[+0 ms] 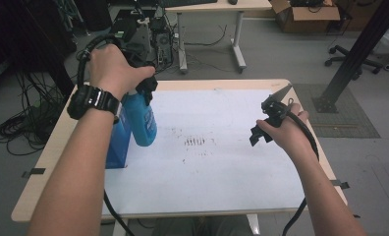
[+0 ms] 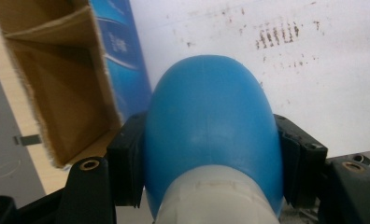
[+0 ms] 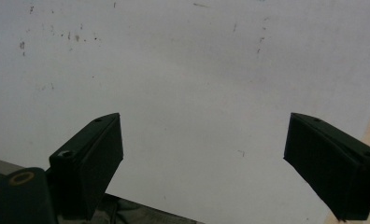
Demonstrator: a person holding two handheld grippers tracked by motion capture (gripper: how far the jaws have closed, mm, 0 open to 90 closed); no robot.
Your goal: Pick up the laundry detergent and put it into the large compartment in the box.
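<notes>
Leftmost, just left of the left tool (image 1: 142, 88): an open blue carton (image 1: 117, 142) standing on the surface (image 1: 50, 162). In the left gripper view its brown cardboard interior (image 2: 57, 93) is visible and looks empty, flaps open toward the tool.

Left tool: jaws clamped on the shoulder of a blue bottle (image 1: 141, 120), one pad on each side, just below the white collar (image 2: 211, 196). The bottle hangs base-down under the tool, right beside the carton and slightly right of it. Whether its base touches the white sheet (image 1: 222, 162) cannot be told from the high view; it looks lifted or barely grounded.

Between the tools: bare white sheet with a patch of dark scuff marks (image 1: 195, 142), ahead of and right of the left tool.

Right tool (image 1: 268, 123): jaws spread wide, nothing between them, held low over the sheet and well apart from the bottle. Only plain sheet lies ahead of it.

Progress, as judged: grip on the bottle is done and looks secure. The bottle is outside the carton. Either boxing it or setting it down clear of the carton remains; direction cannot be told. Right tool has no job yet; it could steady the carton.
</notes>
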